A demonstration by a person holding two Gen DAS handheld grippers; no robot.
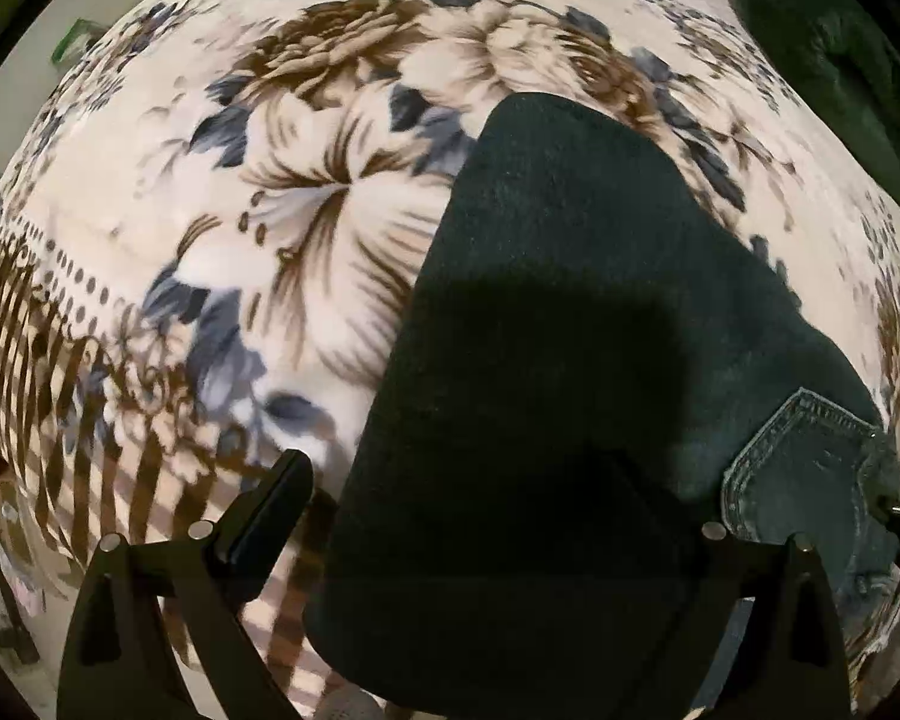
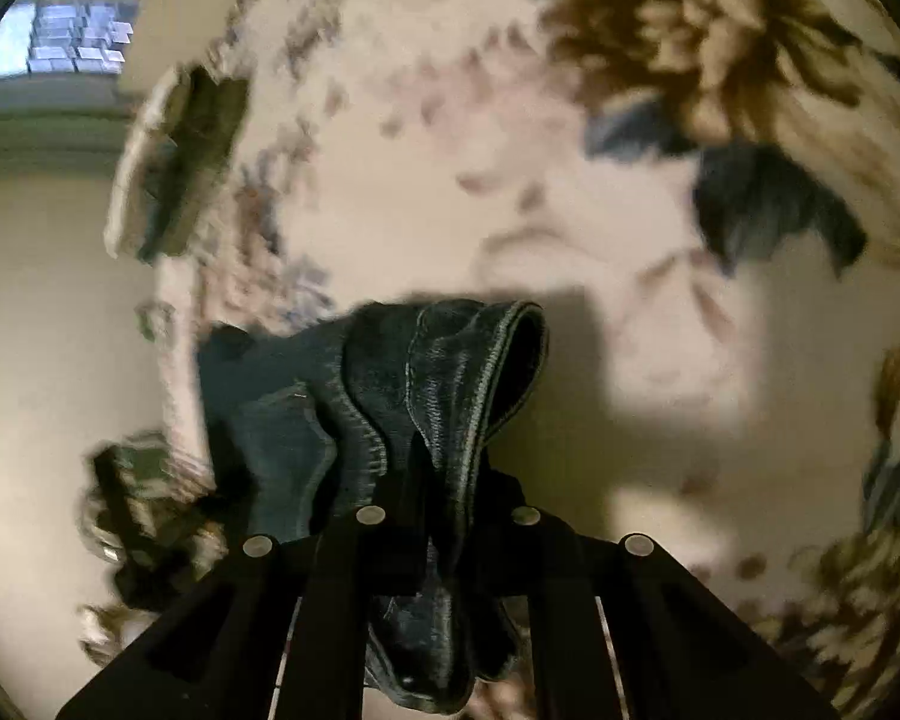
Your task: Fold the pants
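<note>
Dark denim pants (image 1: 558, 312) lie on a floral blanket (image 1: 306, 222), a leg stretching away and a stitched back pocket (image 1: 804, 468) at the lower right. My left gripper (image 1: 498, 498) is open, its fingers wide apart astride the near part of the pants; the right finger is hard to make out against the dark cloth. In the right wrist view my right gripper (image 2: 444, 480) is shut on a bunched fold of the pants (image 2: 450, 384), with a stitched hem looping above the fingers and held above the blanket (image 2: 570, 210).
The blanket has a striped border (image 1: 60, 372) at its left edge, with floor beyond. A dark green cloth (image 1: 822, 60) lies at the far right. In the right wrist view, a wall and a window (image 2: 66, 42) are at the upper left.
</note>
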